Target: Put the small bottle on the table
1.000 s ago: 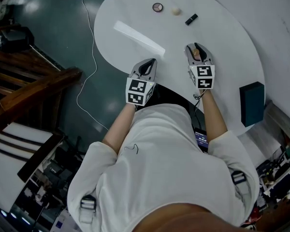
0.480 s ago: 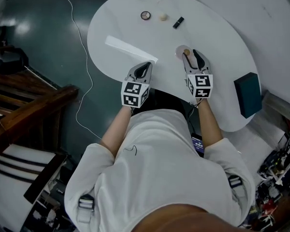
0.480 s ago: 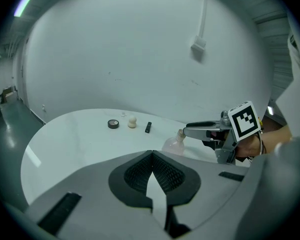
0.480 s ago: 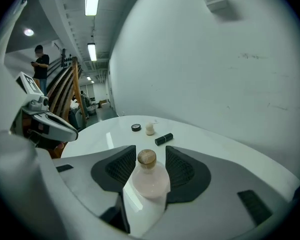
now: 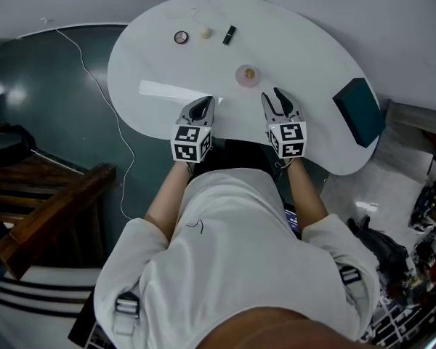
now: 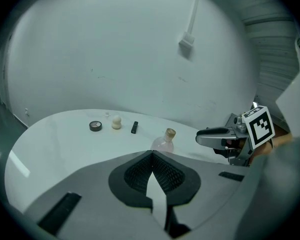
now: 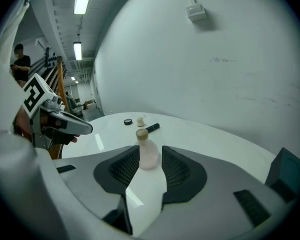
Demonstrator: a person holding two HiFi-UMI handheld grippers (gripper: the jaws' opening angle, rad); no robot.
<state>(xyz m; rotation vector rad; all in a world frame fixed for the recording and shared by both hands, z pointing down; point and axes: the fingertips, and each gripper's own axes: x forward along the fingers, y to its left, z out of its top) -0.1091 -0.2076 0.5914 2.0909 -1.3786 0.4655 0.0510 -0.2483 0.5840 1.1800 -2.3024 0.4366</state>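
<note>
The small bottle (image 5: pixel 247 74), clear pinkish with a tan cap, stands upright on the white table (image 5: pixel 305 57). My right gripper (image 5: pixel 273 97) sits just short of it, near the table's front edge. Its jaws are apart and closing, with nothing pressed between them. In the right gripper view the bottle (image 7: pixel 147 154) shows beyond the tips of the right gripper (image 7: pixel 150 149). My left gripper (image 5: pixel 202 106) is shut and empty at the table edge. In the left gripper view the bottle (image 6: pixel 165 141) stands beyond the left gripper (image 6: pixel 151 155).
At the table's far side lie a round compact (image 5: pixel 180 37), a cream knob-shaped thing (image 5: pixel 206 33) and a black tube (image 5: pixel 229 35). A teal box (image 5: pixel 358 110) rests at the right end. A white cable (image 5: pixel 94 78) runs across the dark floor on the left.
My right gripper had the bottle between its jaws; it has let go and drawn back, leaving the bottle standing on the table. The left gripper stays shut.
</note>
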